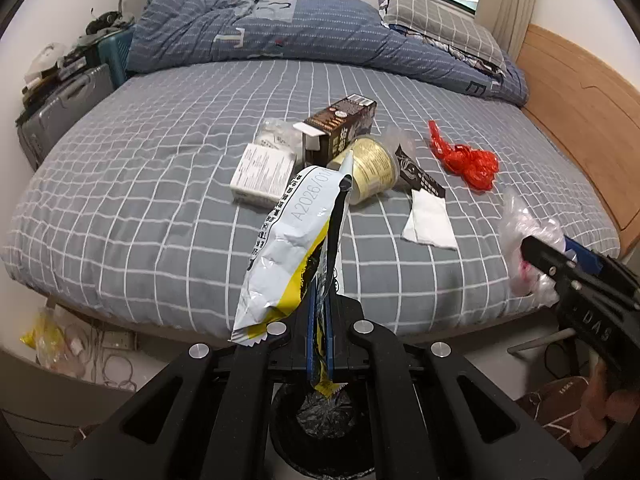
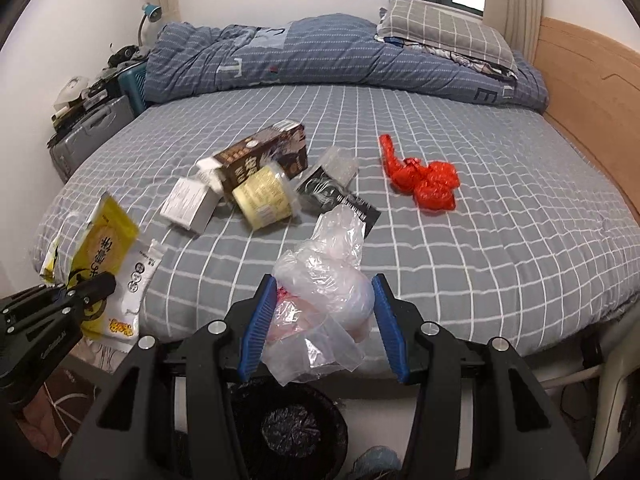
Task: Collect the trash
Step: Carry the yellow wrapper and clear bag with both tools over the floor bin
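My left gripper (image 1: pixel 320 316) is shut on a white and yellow snack bag (image 1: pixel 284 248), held over a black-lined trash bin (image 1: pixel 324 424) by the bed's front edge; the bag also shows in the right wrist view (image 2: pixel 106 260). My right gripper (image 2: pixel 324 320) has its blue pads apart around a crumpled clear plastic bag (image 2: pixel 320 292) that hangs between them above the bin (image 2: pixel 292 428). On the bed lie a brown carton (image 2: pixel 260 156), a yellow cup (image 2: pixel 264 196), a white box (image 2: pixel 188 204), a black wrapper (image 2: pixel 336 196) and a red plastic bag (image 2: pixel 424 180).
The bed (image 2: pixel 480 240) has a grey checked sheet, with a blue duvet (image 2: pixel 320 52) and pillow at the back. A wooden headboard (image 2: pixel 592 92) is on the right. A grey case (image 2: pixel 88 132) and clutter stand at the left. A white napkin (image 1: pixel 430 220) lies by the wrapper.
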